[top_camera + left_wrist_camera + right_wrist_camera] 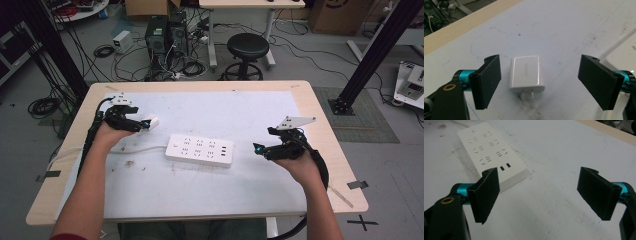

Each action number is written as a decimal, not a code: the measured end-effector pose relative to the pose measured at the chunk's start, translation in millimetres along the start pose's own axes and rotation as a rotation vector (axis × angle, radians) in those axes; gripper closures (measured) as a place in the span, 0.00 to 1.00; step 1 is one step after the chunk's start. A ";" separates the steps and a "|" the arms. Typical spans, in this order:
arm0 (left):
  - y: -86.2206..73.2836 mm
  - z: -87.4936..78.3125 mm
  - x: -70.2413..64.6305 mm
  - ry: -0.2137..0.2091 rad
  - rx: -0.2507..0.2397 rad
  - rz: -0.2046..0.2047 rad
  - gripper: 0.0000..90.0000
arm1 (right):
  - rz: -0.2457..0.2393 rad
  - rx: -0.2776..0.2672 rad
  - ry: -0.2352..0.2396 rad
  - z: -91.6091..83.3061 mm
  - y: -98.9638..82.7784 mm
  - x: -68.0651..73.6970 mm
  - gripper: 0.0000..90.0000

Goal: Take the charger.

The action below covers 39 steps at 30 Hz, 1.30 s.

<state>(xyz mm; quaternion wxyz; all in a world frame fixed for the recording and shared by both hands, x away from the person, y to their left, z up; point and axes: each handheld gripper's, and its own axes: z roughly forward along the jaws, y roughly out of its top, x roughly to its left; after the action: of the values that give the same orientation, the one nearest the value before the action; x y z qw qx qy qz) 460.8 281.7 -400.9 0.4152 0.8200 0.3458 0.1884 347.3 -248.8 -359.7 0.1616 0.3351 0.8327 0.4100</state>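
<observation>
The left hand-held gripper is hovering over the left part of the worktop with its jaws spread wide, and a small white charger is lying flat on the white surface between them. In the left gripper view the charger is sitting nearer the left jaw than the right, touching neither, with its two metal prongs pointing back toward the camera. In the high view the same charger is showing just at the gripper's tips.

The right hand-held gripper is also standing wide open, holding nothing, over bare surface right of the white power strip. In the right gripper view the power strip is lying ahead and to the left, its near corner passing behind the left jaw.

The power strip is sitting at the middle of the worktop, between the two grippers, and its white cord is running off to the left, passing just below the left hand. Nothing is lying between the charger and the strip. Beyond the worktop a black stool is standing on the floor.
</observation>
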 end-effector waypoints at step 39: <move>-15.6 50.6 13.0 0.005 0.155 -0.011 0.31 | 0.019 0.005 -0.005 1.5 -5.4 1.3 0.21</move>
<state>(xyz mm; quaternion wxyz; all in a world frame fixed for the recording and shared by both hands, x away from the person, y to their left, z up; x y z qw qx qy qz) 493.5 269.8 -442.9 0.3509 0.8473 0.3650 0.1606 344.9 -249.4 -364.9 0.1589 0.3443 0.8301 0.4088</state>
